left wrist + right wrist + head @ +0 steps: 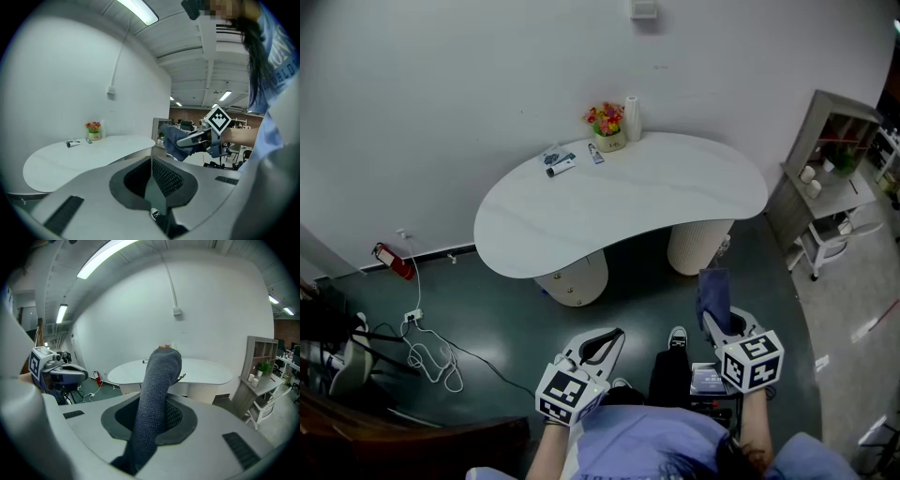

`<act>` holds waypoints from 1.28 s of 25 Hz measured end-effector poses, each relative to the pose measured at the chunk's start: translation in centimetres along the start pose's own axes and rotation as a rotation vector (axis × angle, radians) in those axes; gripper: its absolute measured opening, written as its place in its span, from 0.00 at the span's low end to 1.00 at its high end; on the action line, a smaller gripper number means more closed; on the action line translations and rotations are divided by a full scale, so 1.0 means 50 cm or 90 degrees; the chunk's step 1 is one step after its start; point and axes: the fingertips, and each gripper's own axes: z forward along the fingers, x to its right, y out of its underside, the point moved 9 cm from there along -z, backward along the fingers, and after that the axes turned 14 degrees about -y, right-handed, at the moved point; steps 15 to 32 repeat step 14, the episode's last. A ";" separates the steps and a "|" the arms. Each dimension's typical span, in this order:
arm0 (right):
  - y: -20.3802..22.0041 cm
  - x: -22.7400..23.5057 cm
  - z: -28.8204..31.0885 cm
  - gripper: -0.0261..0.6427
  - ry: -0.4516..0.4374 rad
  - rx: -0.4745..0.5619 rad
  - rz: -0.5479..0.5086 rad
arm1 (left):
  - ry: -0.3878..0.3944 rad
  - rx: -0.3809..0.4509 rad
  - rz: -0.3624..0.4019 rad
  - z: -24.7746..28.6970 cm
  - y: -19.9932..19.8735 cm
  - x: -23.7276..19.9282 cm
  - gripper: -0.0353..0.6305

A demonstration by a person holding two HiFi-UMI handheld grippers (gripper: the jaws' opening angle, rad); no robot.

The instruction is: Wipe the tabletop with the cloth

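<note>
Head view: kidney-shaped white tabletop (619, 202) lies ahead of both grippers, well apart, dark floor (487, 309) between. Its long axis runs L–R across the view. Far edge carries a flower pot (607, 122), a white roll (632, 117) beside it, and a few small items left of the pot, too small to name. The rest of the top is bare. Right gripper (717, 317) has the cloth (712, 289), which sticks out past the tips toward the table. Left gripper (614, 334) is level w/ it, further from the table's right lobe.

Left gripper view: jaws are pressed together w/ nothing between. The table sits ahead-left. The other gripper and its dark blue-grey cloth show to the right, at table-edge height.

Right gripper view: jaws are clamped on the cloth. It is a knit-textured strip, long axis along the jaws, rising past the tips and folding over at the top. The table is dead ahead behind it, not touching.

Judgement: wiping not begun. The right gripper is the working one and needs to close on the table, then lay the cloth flat on the near edge. The narrow bunched strip likely gives a thin contact patch.
</note>
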 end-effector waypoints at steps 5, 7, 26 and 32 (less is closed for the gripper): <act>-0.005 0.002 0.010 0.16 -0.006 -0.005 -0.001 | -0.009 0.001 -0.003 -0.001 -0.003 -0.005 0.08; -0.008 0.004 0.017 0.16 -0.009 -0.006 -0.003 | -0.015 0.001 -0.006 -0.001 -0.002 -0.010 0.08; -0.021 0.016 0.041 0.16 -0.018 -0.011 -0.008 | -0.031 0.001 -0.019 0.013 -0.003 -0.028 0.08; -0.021 0.016 0.041 0.16 -0.018 -0.011 -0.008 | -0.031 0.001 -0.019 0.013 -0.003 -0.028 0.08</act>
